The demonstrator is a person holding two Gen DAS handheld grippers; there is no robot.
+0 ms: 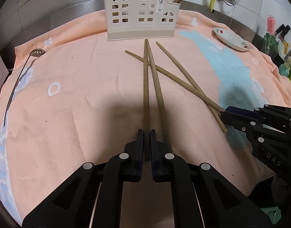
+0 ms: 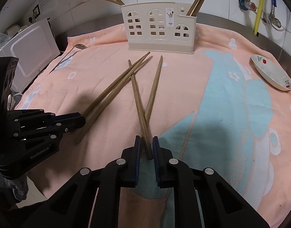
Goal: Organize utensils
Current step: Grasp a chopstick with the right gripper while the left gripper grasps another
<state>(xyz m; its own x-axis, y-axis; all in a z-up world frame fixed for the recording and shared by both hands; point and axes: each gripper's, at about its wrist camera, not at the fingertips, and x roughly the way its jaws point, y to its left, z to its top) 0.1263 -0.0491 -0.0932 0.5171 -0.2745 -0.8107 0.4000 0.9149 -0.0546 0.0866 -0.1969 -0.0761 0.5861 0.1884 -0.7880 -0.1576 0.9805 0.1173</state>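
Several wooden chopsticks lie on the peach towel (image 1: 79, 95) in front of the cream utensil holder (image 1: 140, 17) (image 2: 158, 30). My left gripper (image 1: 146, 133) is shut on the thick end of one chopstick (image 1: 146, 95); a second one (image 1: 158, 95) lies just right of it. My right gripper (image 2: 146, 138) straddles the end of another chopstick (image 2: 139, 104), and a thin gap shows at the left pad. That chopstick crosses a fourth one (image 2: 155, 83). From each wrist view the other gripper (image 1: 227, 114) (image 2: 77, 119) shows at the side. More chopsticks (image 2: 198, 0) stand in the holder.
A slotted metal spoon (image 1: 38, 52) lies at the towel's left edge. A shallow flowered dish (image 1: 231, 39) (image 2: 271, 74) sits at the right. A white appliance (image 2: 31, 47) stands off the left side, and pipes and valves (image 2: 257, 7) run along the tiled back wall.
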